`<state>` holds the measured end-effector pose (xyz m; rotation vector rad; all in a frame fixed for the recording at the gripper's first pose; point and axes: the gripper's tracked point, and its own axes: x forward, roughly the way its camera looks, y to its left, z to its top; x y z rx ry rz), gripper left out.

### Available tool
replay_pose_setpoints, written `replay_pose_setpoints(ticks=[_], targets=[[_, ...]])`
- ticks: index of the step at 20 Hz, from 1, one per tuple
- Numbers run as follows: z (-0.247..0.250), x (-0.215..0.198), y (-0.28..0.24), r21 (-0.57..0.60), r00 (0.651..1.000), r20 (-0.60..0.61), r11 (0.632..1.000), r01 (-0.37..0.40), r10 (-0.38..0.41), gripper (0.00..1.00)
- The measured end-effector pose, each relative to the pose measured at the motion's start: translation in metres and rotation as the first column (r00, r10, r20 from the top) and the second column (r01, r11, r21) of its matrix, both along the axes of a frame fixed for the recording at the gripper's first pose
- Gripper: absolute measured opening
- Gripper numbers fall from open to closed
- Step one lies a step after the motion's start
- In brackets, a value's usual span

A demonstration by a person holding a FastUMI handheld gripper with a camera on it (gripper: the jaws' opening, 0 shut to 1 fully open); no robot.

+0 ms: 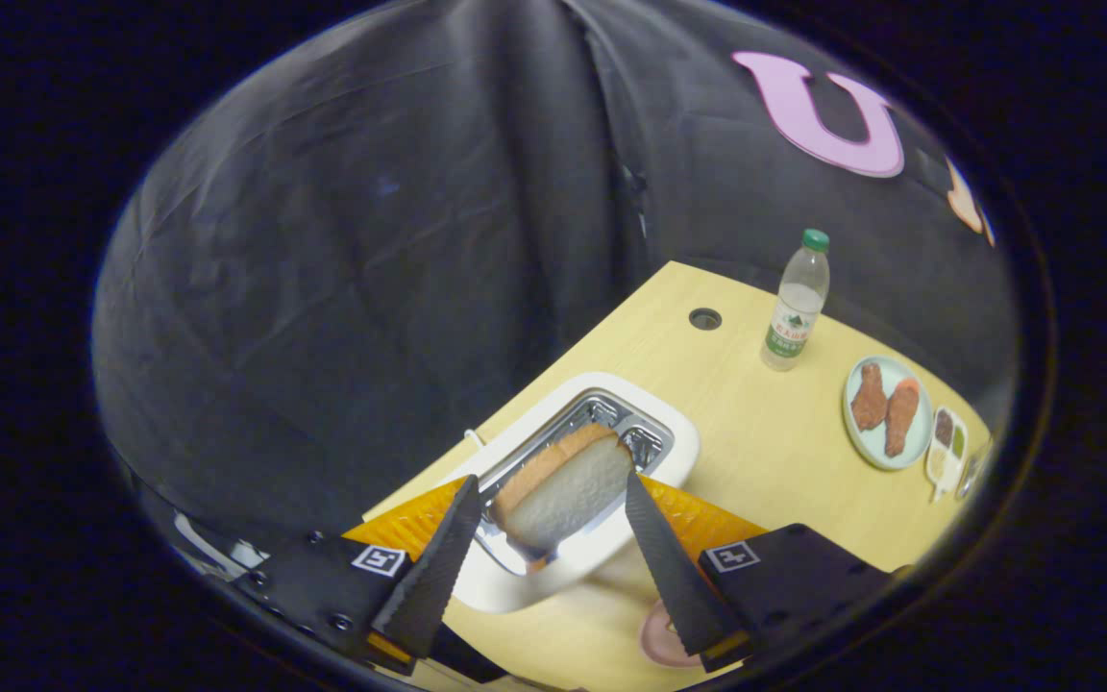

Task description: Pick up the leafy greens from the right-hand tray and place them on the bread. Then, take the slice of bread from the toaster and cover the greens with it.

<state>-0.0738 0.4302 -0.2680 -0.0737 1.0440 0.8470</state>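
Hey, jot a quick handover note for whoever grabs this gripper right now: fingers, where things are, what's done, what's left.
Gripper: fingers spread, either side of the bread slice; contact not clear enough to call a grip.
Bread slice: in the white toaster's slot, standing out of it.
Beyond, on the table: water bottle upright, plate with two drumsticks.
Done: cannot tell about the greens from here.
Left: close on the slice, lift it out, lay it over the greens.

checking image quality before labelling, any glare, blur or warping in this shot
Gripper view: glare on the metal slot of the toaster; the bread slice between the open gripper fingers is sharp; fisheye bends the table edge; the bottle leans; the plate is squashed and soft near the rim.
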Motion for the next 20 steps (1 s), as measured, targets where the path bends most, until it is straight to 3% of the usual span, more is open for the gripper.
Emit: replay_pose_setpoints(ticks=[4,12,15,18,20], targets=[[-0.017,0.008,0.0,-0.041,0.998,-0.025,0.998,0.052,-0.053,0.97],[-0.033,-0.007,-0.006,-0.111,0.995,-0.092,0.994,0.023,-0.034,0.41],[-0.03,-0.008,-0.011,-0.091,0.99,-0.133,0.995,0.045,-0.057,0.2],[-0.02,-0.001,-0.012,-0.045,0.987,-0.145,0.997,0.063,-0.068,0.11],[-0.006,0.0,-0.014,-0.005,0.986,-0.149,0.997,0.073,-0.073,0.11]])
